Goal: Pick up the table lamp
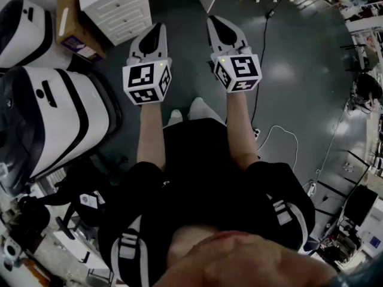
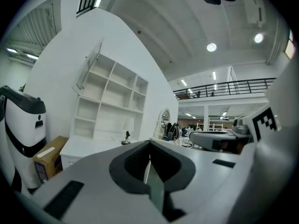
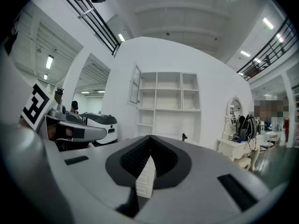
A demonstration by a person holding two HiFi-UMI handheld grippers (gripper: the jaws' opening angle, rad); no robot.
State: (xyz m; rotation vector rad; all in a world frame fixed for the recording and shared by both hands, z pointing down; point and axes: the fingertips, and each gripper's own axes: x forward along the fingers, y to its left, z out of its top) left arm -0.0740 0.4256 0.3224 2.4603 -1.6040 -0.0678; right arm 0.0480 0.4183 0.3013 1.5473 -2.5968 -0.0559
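While I faced the white desk (image 2: pixel 80 146), my left gripper (image 1: pixel 157 30) and right gripper (image 1: pixel 215 23) were both clenched on nothing. The table lamp (image 2: pixel 126 136), apparently the small dark figure on the desktop at mid-frame, looked light but top-heavy; its thin stem seemed the safest hold.

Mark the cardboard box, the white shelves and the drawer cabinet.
cardboard box (image 2: pixel 53 160), left gripper view, its brown side.
white shelves (image 3: pixel 169 99), right gripper view, middle column.
drawer cabinet (image 1: pixel 118 9), head view, a drawer front.
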